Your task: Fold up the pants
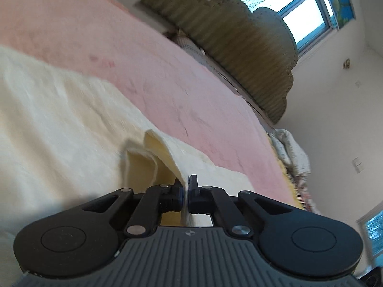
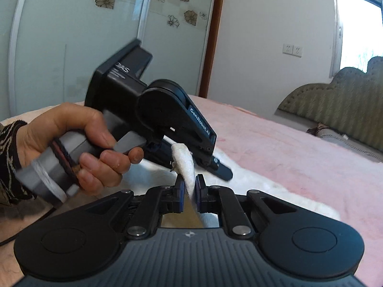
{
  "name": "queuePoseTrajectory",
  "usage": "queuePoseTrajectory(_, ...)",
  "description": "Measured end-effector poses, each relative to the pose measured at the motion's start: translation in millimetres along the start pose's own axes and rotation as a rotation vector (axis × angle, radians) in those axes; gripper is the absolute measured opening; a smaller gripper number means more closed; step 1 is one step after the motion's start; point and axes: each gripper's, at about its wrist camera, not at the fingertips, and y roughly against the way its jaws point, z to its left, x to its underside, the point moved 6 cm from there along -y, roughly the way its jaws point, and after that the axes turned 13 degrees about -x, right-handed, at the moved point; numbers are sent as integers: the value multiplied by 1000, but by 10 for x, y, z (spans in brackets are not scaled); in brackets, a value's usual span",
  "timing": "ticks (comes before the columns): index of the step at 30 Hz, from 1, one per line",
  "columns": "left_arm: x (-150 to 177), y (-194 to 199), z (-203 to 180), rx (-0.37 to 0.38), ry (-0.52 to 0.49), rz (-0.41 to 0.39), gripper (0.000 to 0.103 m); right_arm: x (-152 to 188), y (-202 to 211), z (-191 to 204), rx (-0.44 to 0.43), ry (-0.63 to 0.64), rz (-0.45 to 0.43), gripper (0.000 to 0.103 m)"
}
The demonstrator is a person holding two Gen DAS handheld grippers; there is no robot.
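My left gripper [image 1: 186,191] pinches the cream fleece pants [image 1: 59,129] at an edge. My right gripper [image 2: 189,191] clamps another fold over the pink bedspread [image 2: 299,148].

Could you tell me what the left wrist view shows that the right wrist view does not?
Only the left wrist view shows the pants spread wide and a rumpled blanket beside the bed. Only the right shows the hand gripping the left gripper and flowered doors. Both show jaws shut on cream fabric, the pink bedspread and the olive headboard.

Pink bed [image 1: 167,71], olive headboard [image 1: 239,55] — bright window [image 1: 287,4], white walls.
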Motion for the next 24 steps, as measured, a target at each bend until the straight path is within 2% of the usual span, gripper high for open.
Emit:
queuePoseTrajectory(2,20,25,21,-40,-51,-13,3,18,-62,2,-22,-12,14,10)
queuePoseTrajectory(5,122,-101,125,-87,-60,51,2,117,-184,23,-45,-26,63,10)
queuePoseTrajectory(8,179,-112,134,-95,-103,26,4,274,-328,10,-57,-56,152,11)
queuePoseTrajectory(11,215,-88,112,-116,-152,3,4,199,-192,-21,-95,-50,185,12)
queuePoseTrajectory(13,228,-90,117,-118,-160,-5,5,99,25,-100,-124,-49,164,13)
queuePoseTrajectory(15,236,-91,128,-116,-152,-8,6,0,268,-297,-57,-80,113,13)
queuePoseTrajectory(17,242,-92,139,-115,-146,-7,7,-8,414,-624,75,-129,90,13)
queuePoseTrajectory(18,239,-88,146,-114,-145,-5,7,53,434,-834,151,-157,121,13)
queuePoseTrajectory(20,239,-86,153,-108,-142,-2,13,316,413,-1120,250,-204,259,12)
queuePoseTrajectory(22,242,-91,148,-106,-145,-3,13,613,404,-1180,259,-195,413,13)
queuePoseTrajectory(24,239,-95,146,-108,-148,-6,13,694,538,-1087,242,-181,414,13)
